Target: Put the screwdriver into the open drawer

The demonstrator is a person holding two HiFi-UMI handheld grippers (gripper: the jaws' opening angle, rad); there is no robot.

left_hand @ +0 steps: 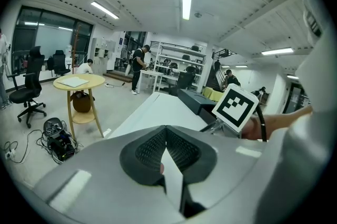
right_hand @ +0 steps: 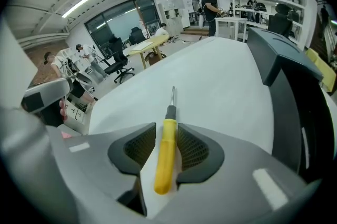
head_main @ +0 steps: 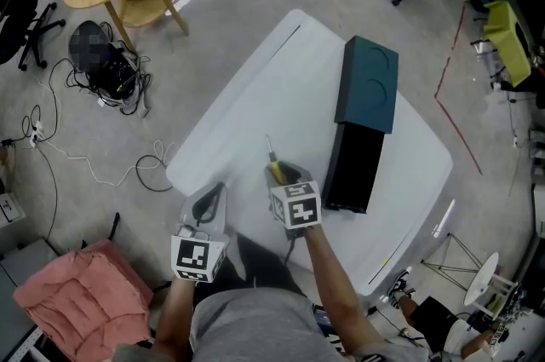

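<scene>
Head view first: the screwdriver (head_main: 273,163) is lying flat on the white table (head_main: 255,96), yellow handle toward the person and metal tip pointing away. The right gripper (head_main: 285,175) is down over the handle. The open drawer (head_main: 353,169) is near it on the right, pulled out of a dark teal cabinet (head_main: 368,83). It's too dark inside to see what's in there. The left gripper (head_main: 211,197) hangs by the table's near-left edge, not involved.

Left gripper view: its jaws are pressed together at the tips with nothing in them, just table beyond.

Right gripper view: this is the useful one. The jaws are spread, with the handle running right down the middle between the pads (right_hand: 192,149). There's a sliver of gap on each side though, so no squeeze on it yet.

Handling-wise, I'd guess it's light and totally rigid. The smooth plastic handle could roll or twist if pinched off-centre. Mid-handle is the spot to grab, not the skinny shaft. It's not fragile, so a firm pinch should be fine.
</scene>
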